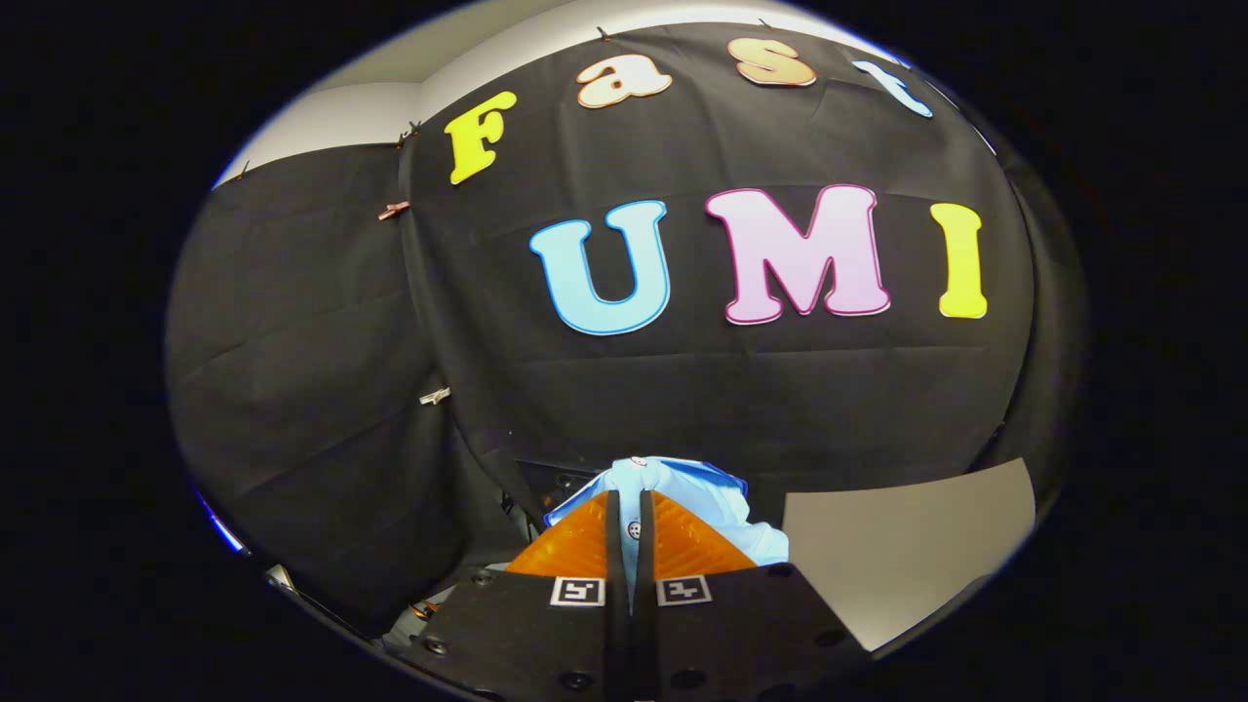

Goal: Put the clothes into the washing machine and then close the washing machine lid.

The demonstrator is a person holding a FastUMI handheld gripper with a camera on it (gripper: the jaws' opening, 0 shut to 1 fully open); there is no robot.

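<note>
In the gripper view, the gripper (pixel 629 507) is lifted and looks toward the black cloth wall (pixel 682 390) of the booth. Its two fingers (pixel 585 541) stand close together, with only a thin slot between them, and a light blue shirt (pixel 712 492) is pinched in that slot. Both fingers press on the fabric. A small button on the shirt shows in the gap between the fingers, and another sits at the top of the bunched cloth just ahead of the fingertips. The shirt rises a little above the fingertips and spills over to the right side of the right finger, where a darker blue edge runs along its top fold. The cloth hangs clear of any surface that can be seen.

Beyond the shirt and to the right lies a flat pale grey panel (pixel 907 546); what it belongs to cannot be told from here. Low on the left, beside the gripper's body, a few small parts show in shadow, too dark to make out. Small clips (pixel 394 210) hold the wall cloth along its seam on the left.
</note>
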